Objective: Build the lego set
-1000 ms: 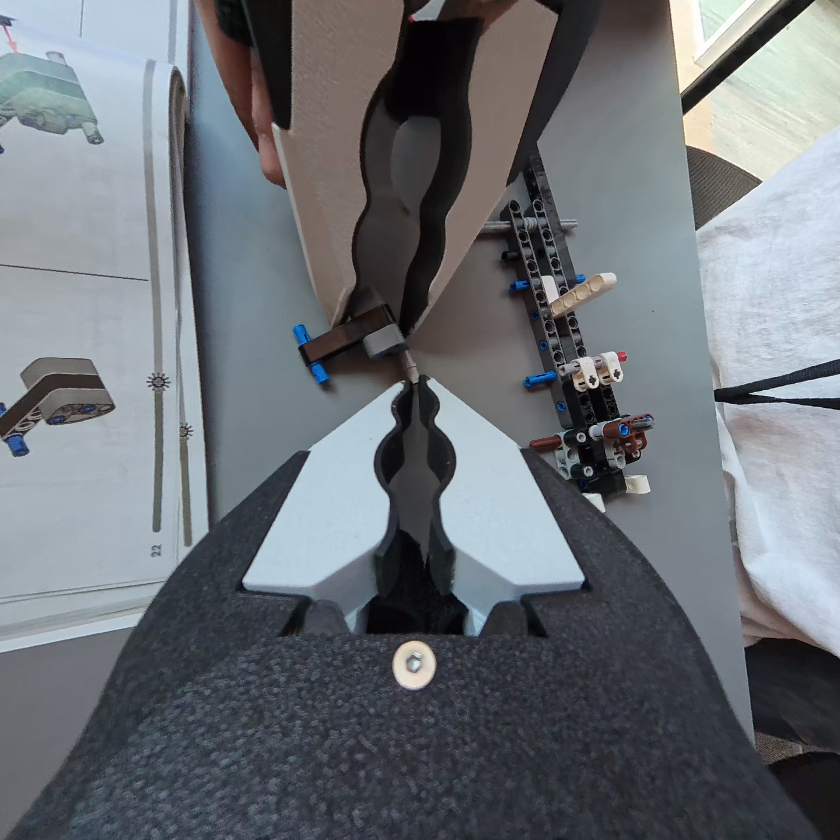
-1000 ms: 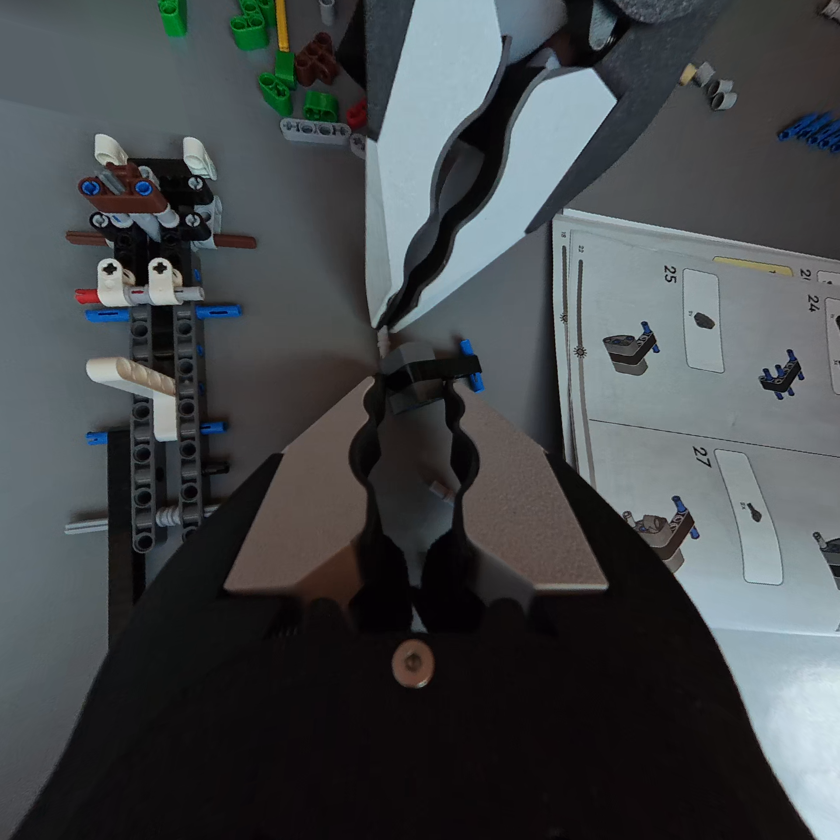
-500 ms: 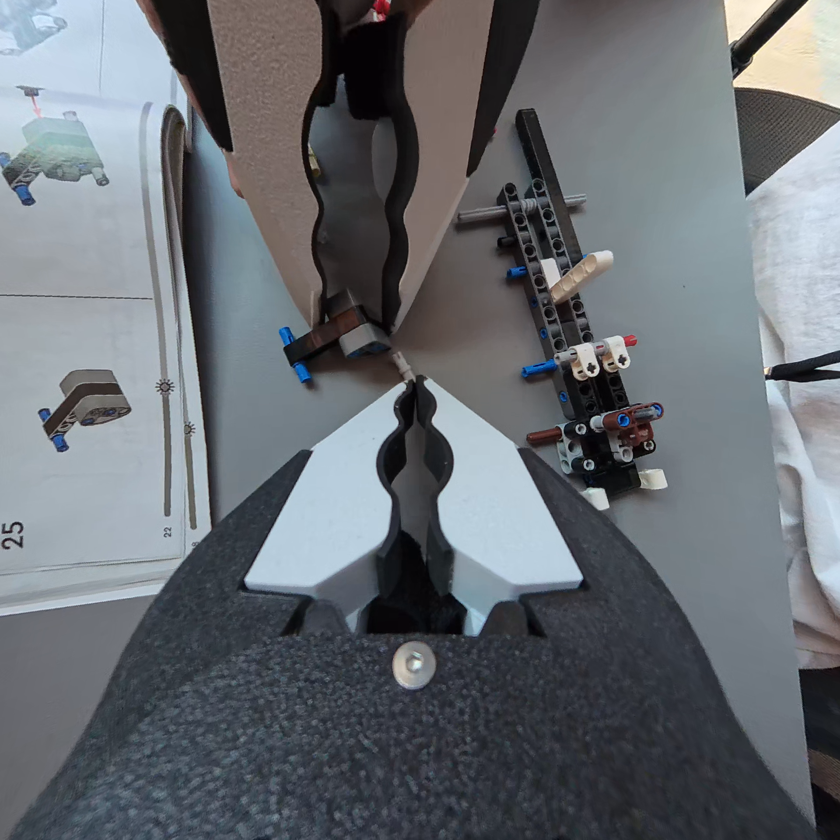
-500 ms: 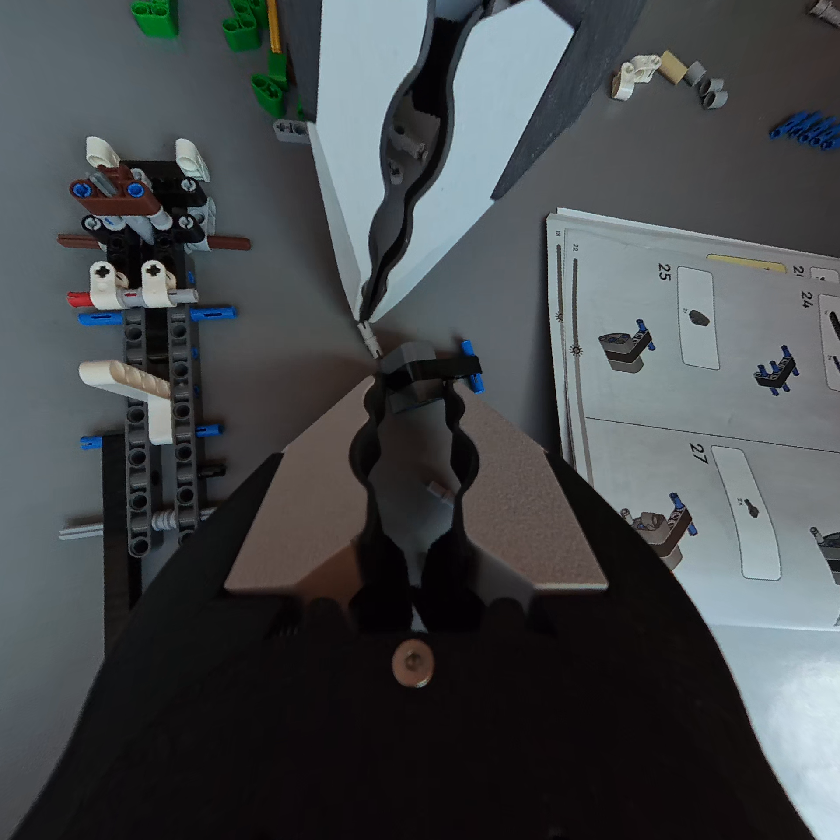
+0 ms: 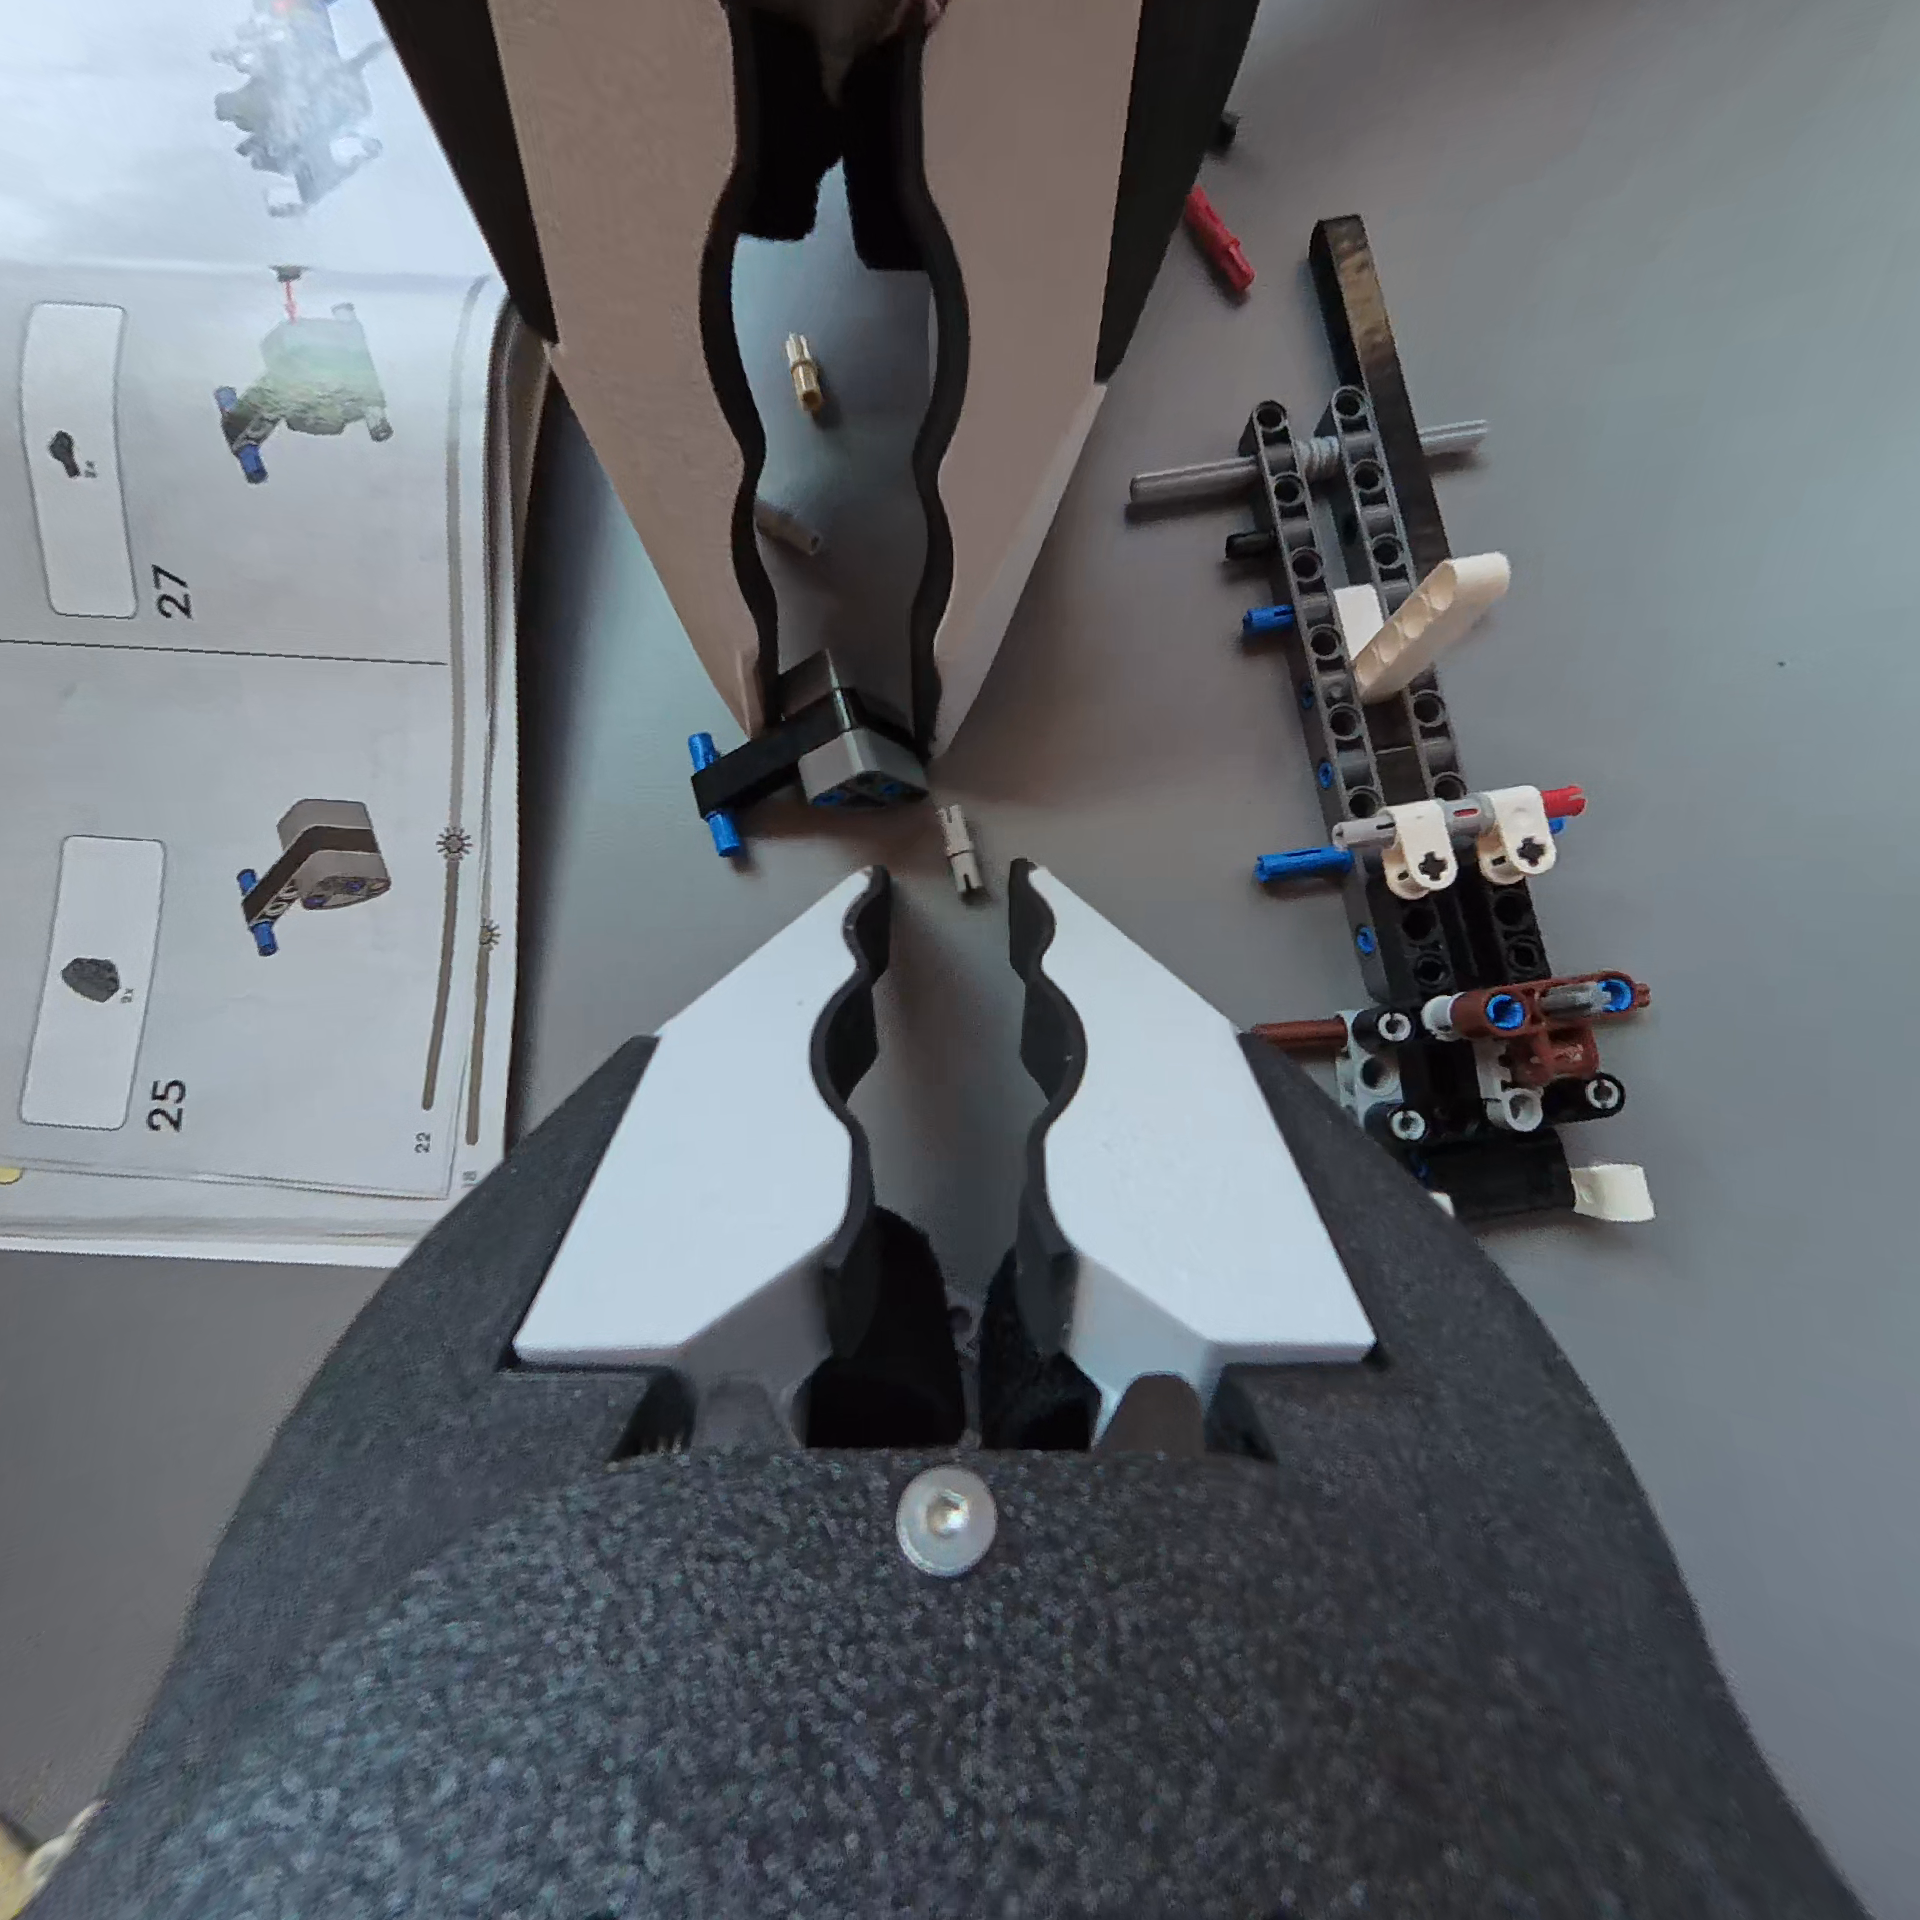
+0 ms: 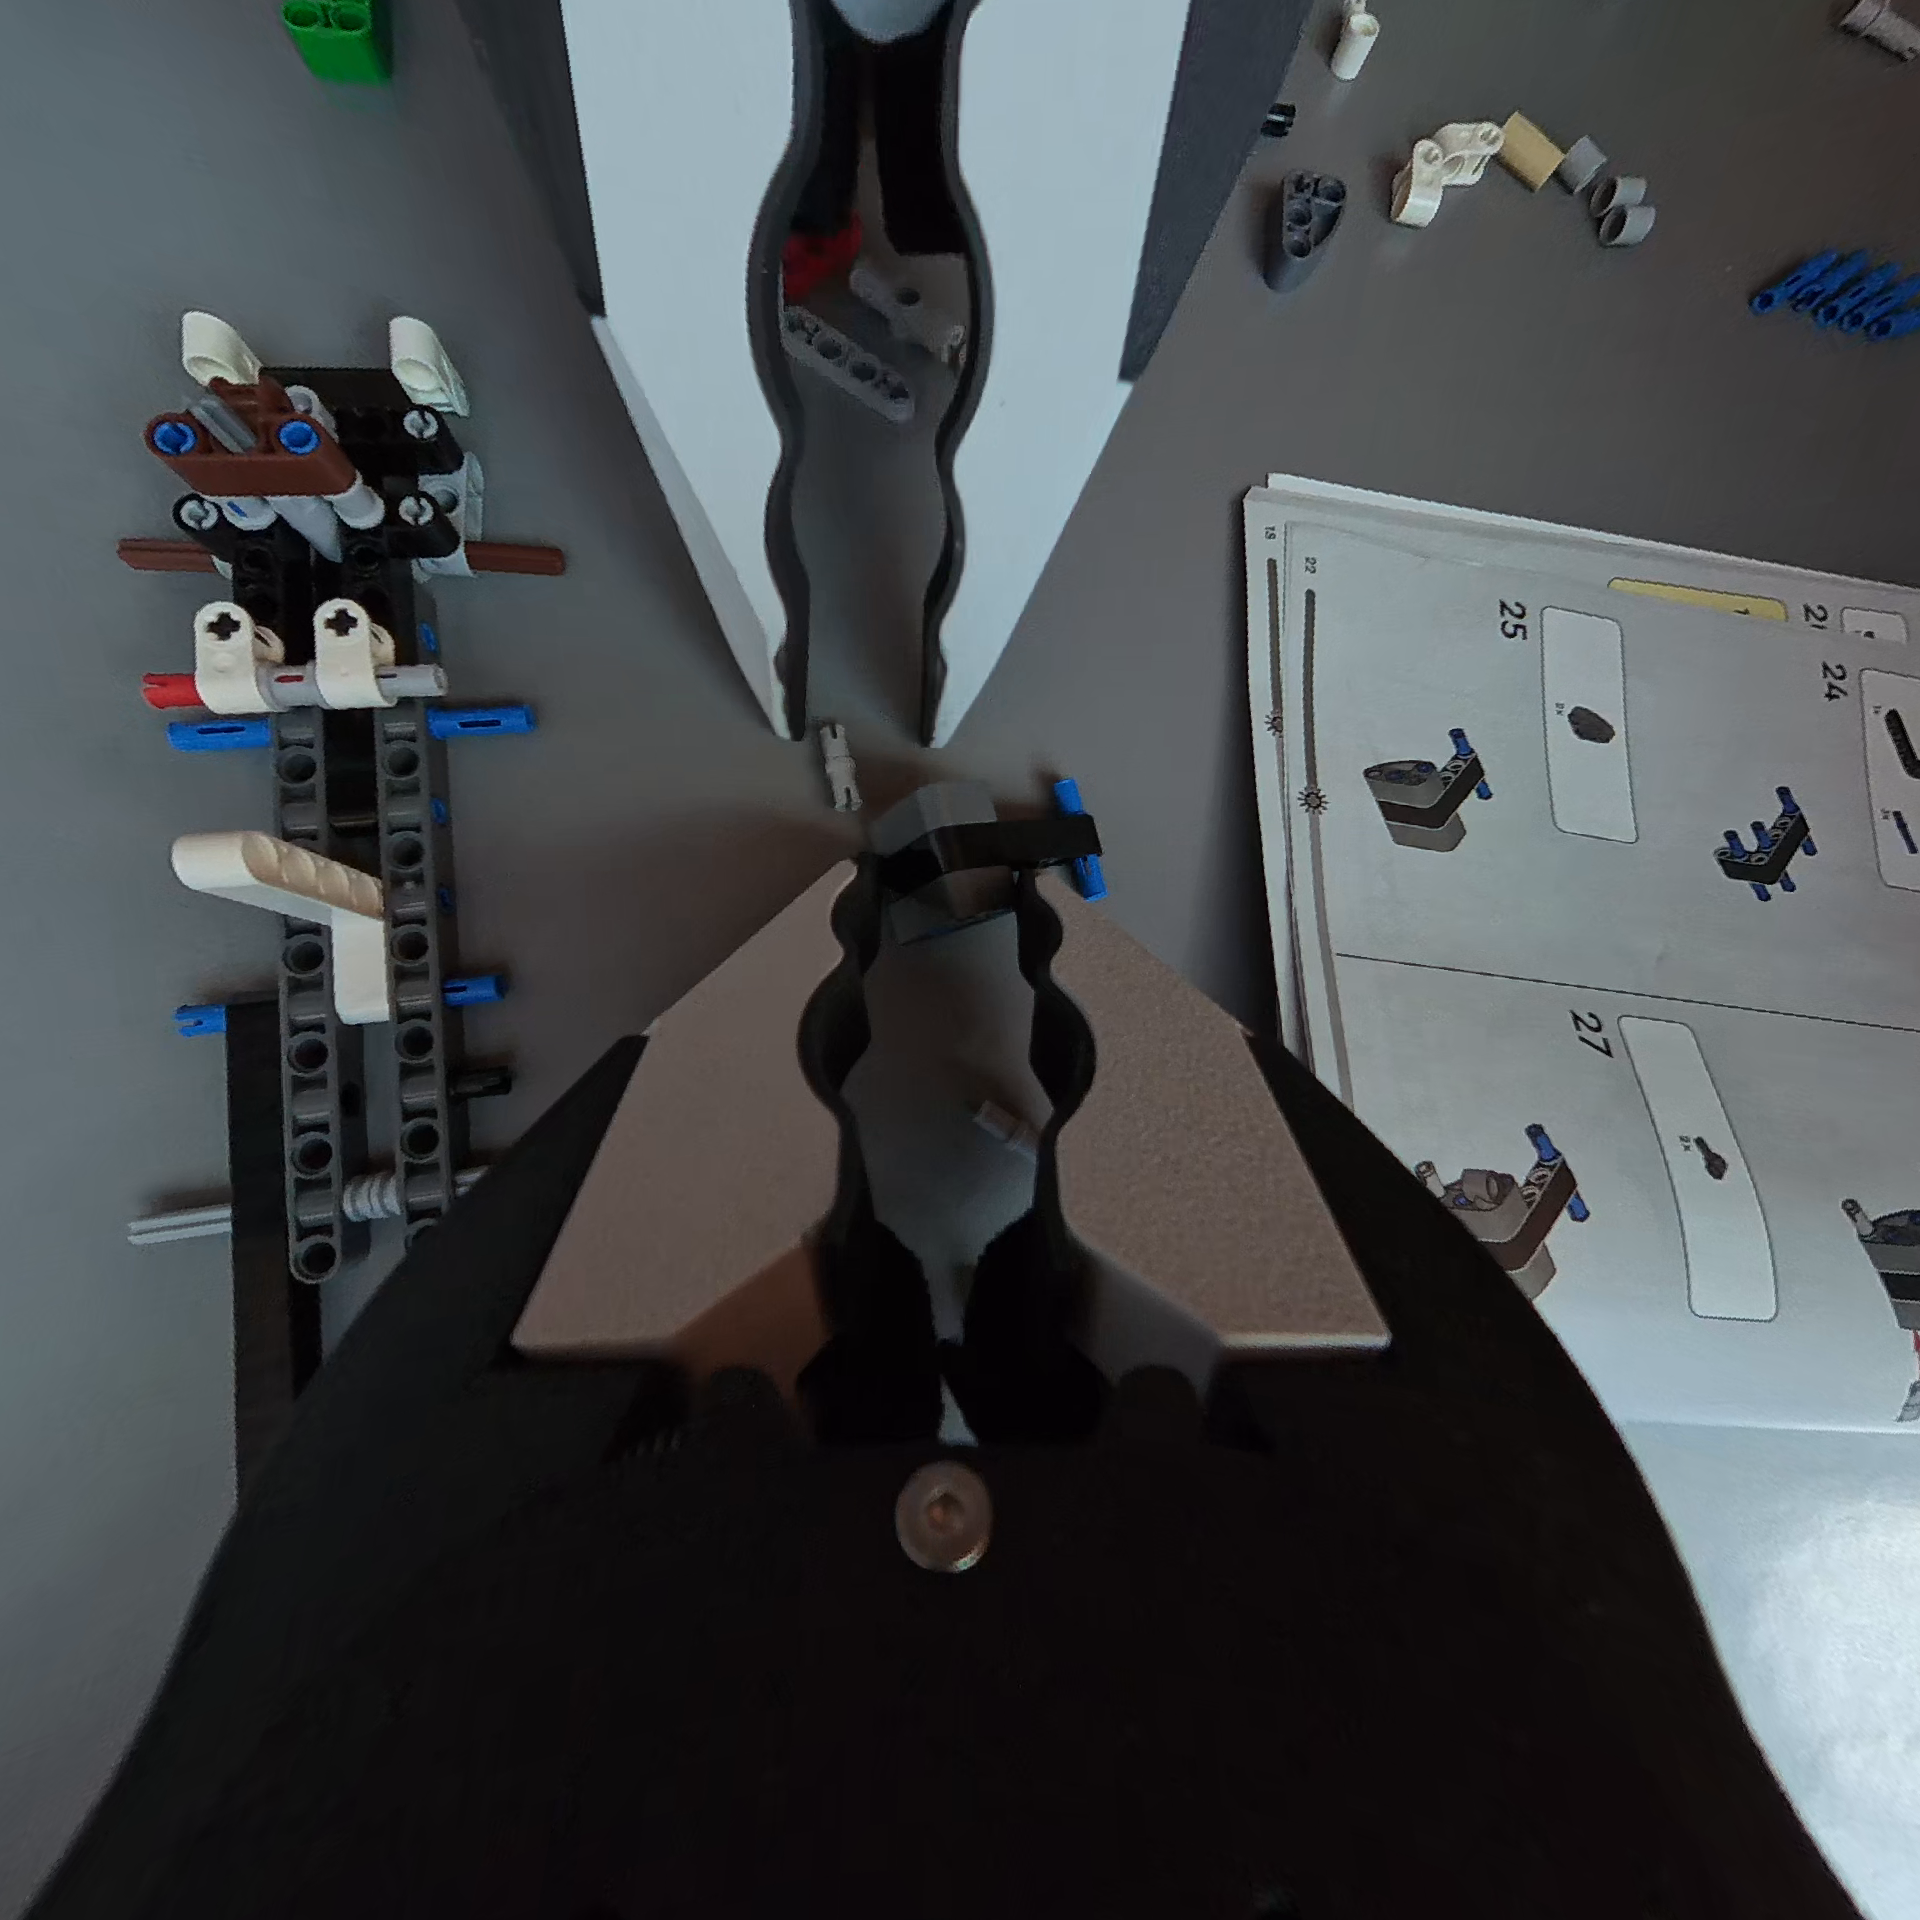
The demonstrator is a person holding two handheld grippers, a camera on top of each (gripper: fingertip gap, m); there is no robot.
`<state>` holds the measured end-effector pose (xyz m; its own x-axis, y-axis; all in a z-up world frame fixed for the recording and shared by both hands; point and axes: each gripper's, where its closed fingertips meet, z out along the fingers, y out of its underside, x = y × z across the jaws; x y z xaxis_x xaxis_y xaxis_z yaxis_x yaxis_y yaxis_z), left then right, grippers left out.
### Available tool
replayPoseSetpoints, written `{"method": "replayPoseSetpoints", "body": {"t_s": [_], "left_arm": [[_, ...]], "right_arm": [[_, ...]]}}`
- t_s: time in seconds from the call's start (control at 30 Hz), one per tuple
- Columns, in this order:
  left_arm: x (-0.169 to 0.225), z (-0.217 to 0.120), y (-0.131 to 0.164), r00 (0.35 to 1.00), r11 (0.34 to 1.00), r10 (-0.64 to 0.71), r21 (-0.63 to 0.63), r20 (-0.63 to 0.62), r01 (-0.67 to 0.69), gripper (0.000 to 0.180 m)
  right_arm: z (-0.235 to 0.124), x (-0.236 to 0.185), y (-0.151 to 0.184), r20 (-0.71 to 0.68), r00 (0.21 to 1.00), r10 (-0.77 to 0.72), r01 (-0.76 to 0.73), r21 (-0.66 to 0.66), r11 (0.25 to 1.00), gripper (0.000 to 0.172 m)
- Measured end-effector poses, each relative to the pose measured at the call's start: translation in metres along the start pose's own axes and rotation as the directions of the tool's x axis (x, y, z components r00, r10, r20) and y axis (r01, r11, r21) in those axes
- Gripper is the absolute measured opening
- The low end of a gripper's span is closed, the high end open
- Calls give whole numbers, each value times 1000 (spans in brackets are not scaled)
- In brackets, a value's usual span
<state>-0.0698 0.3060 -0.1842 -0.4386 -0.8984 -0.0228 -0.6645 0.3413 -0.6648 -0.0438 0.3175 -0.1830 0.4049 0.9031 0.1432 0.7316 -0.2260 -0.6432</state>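
Two hand-held claws facing tip to tip over a grey surface [image 5: 1714,260], an open instruction booklet [image 5: 260,727] to one side.

Right claw [image 6: 940,883]: closed on a small sub-assembly [image 6: 961,857], pads pressing its grey block from both sides. Sub-assembly made of a rounded grey block stacked with a black beam; beam projecting sideways past the fingers and ending in two blue pins [image 6: 1081,842]. Same grasp visible from the left wrist view, with blue pin ends showing in the block's underside [image 5: 862,764].

Left claw [image 5: 951,883]: jaws moderately apart, nothing between the pads. Small light-grey connector pin [image 5: 961,847] lying loose on the surface just ahead of the fingertips, untouched by either pad, between the two claws and just beside the held block.

Progress, judged from the layout: block-and-beam stack already joined and resembling the printed drawing on the booklet page; light-grey pin not yet seated in anything. Larger chassis [image 5: 1382,748] of dark-grey and black perforated beams, with white connectors, brown parts, blue pins and a grey axle, resting well apart on the surface, unconnected to the held piece.

Further loose parts: tan pin [image 5: 805,374] and red pin [image 5: 1221,244] beyond the right claw; green pieces [image 6: 338,36], a cluster of blue pins [image 6: 1839,291] and small grey and white connectors [image 6: 1444,171] at the far edge of the right wrist view.
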Motion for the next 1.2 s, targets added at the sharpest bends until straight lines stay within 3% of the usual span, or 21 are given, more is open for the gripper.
{"method": "replayPoseSetpoints", "body": {"t_s": [0.03, 0.37, 0.7, 1.2], "left_arm": [[3, 2, 0, 1000, 1000, 0, 5, -7, 0, 22], [2, 5, -4, 1000, 999, -23, 32, 18, 22, 3], [-5, 3, -4, 971, 970, -220, 86, -97, 228, 4], [-8, 2, -4, 959, 958, -267, 85, -97, 275, 3]], "right_arm": [[0, 0, 0, -1, 1000, -1, 1, -1, 1000, 25], [0, 0, 0, -15, 1000, -9, 9, 10, 1000, 25], [0, 1, -4, -70, 995, -64, 65, 11, 998, 23], [-5, 1, -5, -169, 980, -109, 111, -1, 994, 17]]}}
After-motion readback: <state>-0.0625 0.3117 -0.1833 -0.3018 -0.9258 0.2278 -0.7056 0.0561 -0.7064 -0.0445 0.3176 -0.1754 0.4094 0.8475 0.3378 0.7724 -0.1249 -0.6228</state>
